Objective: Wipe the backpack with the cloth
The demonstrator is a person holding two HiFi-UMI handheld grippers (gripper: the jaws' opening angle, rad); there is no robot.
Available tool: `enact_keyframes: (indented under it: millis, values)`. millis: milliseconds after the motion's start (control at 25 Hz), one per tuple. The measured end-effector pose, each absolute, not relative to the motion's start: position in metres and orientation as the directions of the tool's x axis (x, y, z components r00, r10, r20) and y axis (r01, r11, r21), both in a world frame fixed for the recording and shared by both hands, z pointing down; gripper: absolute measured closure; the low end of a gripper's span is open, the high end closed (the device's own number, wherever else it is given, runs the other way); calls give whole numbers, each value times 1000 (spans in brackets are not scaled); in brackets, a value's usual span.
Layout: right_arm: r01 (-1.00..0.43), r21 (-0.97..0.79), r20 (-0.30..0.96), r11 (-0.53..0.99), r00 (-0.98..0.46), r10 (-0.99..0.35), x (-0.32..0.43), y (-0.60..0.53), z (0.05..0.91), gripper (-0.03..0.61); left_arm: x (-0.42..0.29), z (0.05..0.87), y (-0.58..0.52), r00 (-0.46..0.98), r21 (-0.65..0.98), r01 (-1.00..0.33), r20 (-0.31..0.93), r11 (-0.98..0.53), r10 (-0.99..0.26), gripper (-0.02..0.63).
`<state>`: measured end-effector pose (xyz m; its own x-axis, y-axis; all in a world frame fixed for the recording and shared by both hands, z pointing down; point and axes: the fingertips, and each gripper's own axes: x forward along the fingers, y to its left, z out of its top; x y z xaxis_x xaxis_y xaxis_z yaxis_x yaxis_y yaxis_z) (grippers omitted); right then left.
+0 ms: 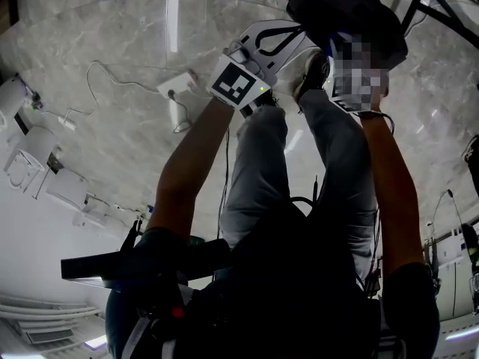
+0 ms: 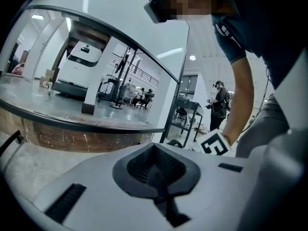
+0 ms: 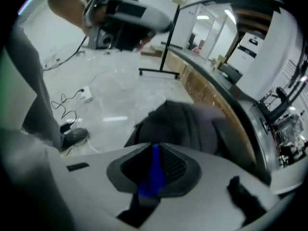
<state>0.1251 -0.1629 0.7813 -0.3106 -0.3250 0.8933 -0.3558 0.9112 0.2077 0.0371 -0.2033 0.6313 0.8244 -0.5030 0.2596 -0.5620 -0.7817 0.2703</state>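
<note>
The right claw (image 3: pixel 156 154) is nearly closed. Its two jaws pinch one blue cloth (image 3: pixel 153 179), and a thin fold of it stands between the pads. The left claw (image 2: pixel 155 163) has its jaws together with nothing between them. It points out across the room, and the right gripper view shows it up at the top left, on a bare arm.

In all there are two claws, one cloth and one backpack (image 3: pixel 192 124). The backpack is dark grey and lies on the floor (image 1: pixel 112 126) just past the right claw's jaws, beside the foot of a curved counter (image 3: pixel 219 88). Whether the cloth touches it I cannot tell. In the head view the backpack sits at the top, beyond both forearms.

The floor is pale grey marbled stone, glossy enough to mirror the ceiling lights. One white power strip (image 1: pixel 177 87) lies on it with a thin cable (image 1: pixel 112 77) trailing away to the left.

The counter has a grey top and a brown front. Beyond it are one white kiosk (image 2: pixel 84 56), one black-framed table (image 2: pixel 190 110) and one person (image 2: pixel 219 102) standing far across the hall. One black pole stand (image 3: pixel 166 52) rises from the floor near the counter's end.
</note>
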Motion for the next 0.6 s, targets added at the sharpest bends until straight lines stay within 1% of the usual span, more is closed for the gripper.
enact_keyframes:
  millis: [80,160,240,280,360,440,520,600]
  values:
    - [-380,192,927,905,-234,-295,175,-138,790,530,34,620,-207,823,261,-566,244,-782,-513,621]
    - [-419,202,938,885,-177,-298,217,-124,780,531,33,610,-211,825,247,-563,225,-789,-519,621]
    - [-474,225,930,851,-157,-333,238,-126,759,532,33,604,-214,828,234,-558,214,-796,-518,621]
    - [-501,240,916,831,-168,-365,237,-133,745,534,33,603,-215,829,232,-557,212,-797,-518,621]
    - [-533,266,864,804,-237,-443,210,-158,718,535,33,601,-217,829,236,-558,210,-796,-518,621]
    - [-513,279,804,812,-338,-490,160,-185,703,537,34,600,-218,831,232,-555,206,-799,-517,621]
    - [-455,283,767,845,-421,-484,105,-206,708,537,35,598,-217,835,223,-548,206,-806,-511,621]
    - [-390,268,771,881,-461,-439,66,-213,732,537,34,598,-217,834,226,-549,208,-805,-511,621]
